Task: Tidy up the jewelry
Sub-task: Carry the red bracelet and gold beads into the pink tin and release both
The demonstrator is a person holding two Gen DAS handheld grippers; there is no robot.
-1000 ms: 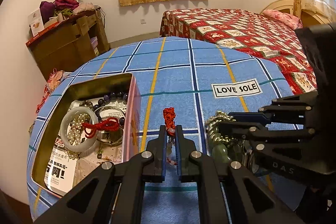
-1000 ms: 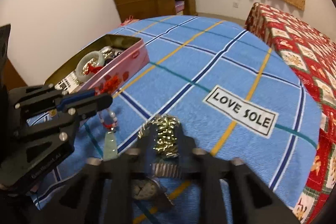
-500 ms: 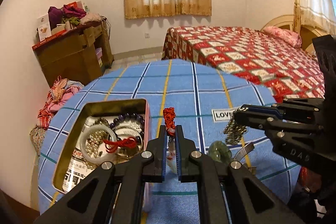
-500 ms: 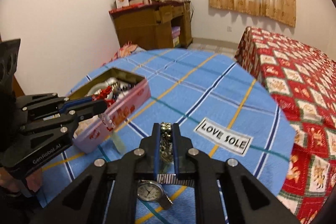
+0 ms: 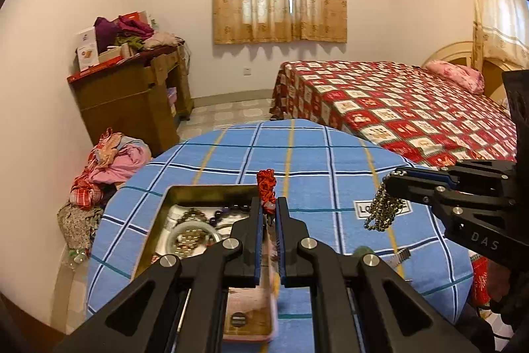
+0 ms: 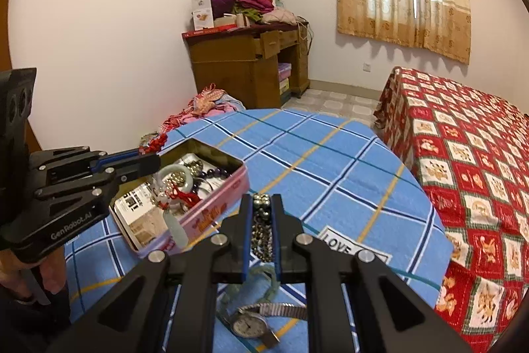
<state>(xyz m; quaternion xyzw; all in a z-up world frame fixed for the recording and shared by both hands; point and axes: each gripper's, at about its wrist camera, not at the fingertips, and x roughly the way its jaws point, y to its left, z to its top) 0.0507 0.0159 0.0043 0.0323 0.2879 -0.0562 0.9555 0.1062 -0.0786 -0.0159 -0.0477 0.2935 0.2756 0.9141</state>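
Left gripper point(image 5: 270, 210): clamped on red-cord pendant point(image 6: 175, 222); lower into tin point(image 6: 211, 214).
Right gripper point(image 6: 263, 204): pinching bead chain point(image 5: 383, 214); hold clear.

Counts, quick: 2 grippers, left gripper point(image 5: 270, 214) at 6 o'clock of its own view, right gripper point(image 6: 263, 204) at 6 o'clock of its own.

1 pink tin point(image 6: 211, 214), approx 8 o'clock in the right view.

1 red-cord pendant point(image 6: 177, 222) and 1 beaded metal chain point(image 5: 383, 214), each hanging from a gripper.

1 wristwatch point(image 6: 251, 323) on the cloth at 6 o'clock.

1 green cord piece point(image 6: 264, 280) just above the watch.

1 pale bangle point(image 6: 173, 176) in the tin; other beads there too tangled to count.

1 blue checked tablecloth point(image 6: 330, 161).
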